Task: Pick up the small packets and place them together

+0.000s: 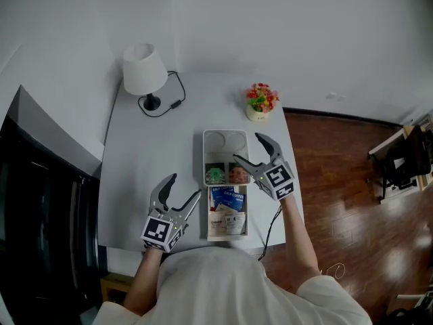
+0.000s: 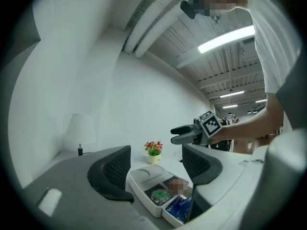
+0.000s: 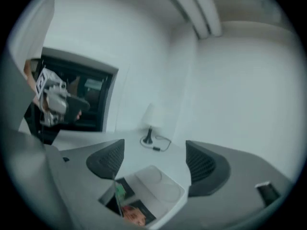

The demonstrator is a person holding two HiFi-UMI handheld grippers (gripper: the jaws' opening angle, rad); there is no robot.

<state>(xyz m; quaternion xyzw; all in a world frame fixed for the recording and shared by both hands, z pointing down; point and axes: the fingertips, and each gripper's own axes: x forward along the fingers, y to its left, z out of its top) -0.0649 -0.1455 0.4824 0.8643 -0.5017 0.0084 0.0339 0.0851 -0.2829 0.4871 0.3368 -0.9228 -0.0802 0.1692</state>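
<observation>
**Packets (image 1: 226, 205) in the tray (image 1: 204, 156), both grippers spread and empty**

I hold my left gripper (image 1: 186, 185) over the near part of the white table (image 1: 149, 147), just beside the tray's left wall. Its jaws stand wide apart with nothing between them. In the left gripper view the tray lies beyond the gap, and my other tool hangs in the air past it.

My right gripper (image 1: 247, 147) hangs above the right side of the tray, towards its far end. Its jaws are spread too and pinch nothing. In the right gripper view the tray sits below the gap, clear of both jaws.

The tray is long, white and split into three compartments.
- The far compartment is bare, with two round hollows in its floor.
- The middle compartment holds a green packet (image 1: 215, 175) and an orange packet (image 1: 238, 175) side by side.
- The near compartment holds the blue packets (image 1: 227, 196) at its far end and the white packets (image 1: 226, 223) closest to me.

A lamp (image 1: 144, 70) stands at the far left of the table with its cable (image 1: 177, 93) curling beside it. A small pot of flowers (image 1: 260, 101) stands at the far right, well apart from the tray.
</observation>
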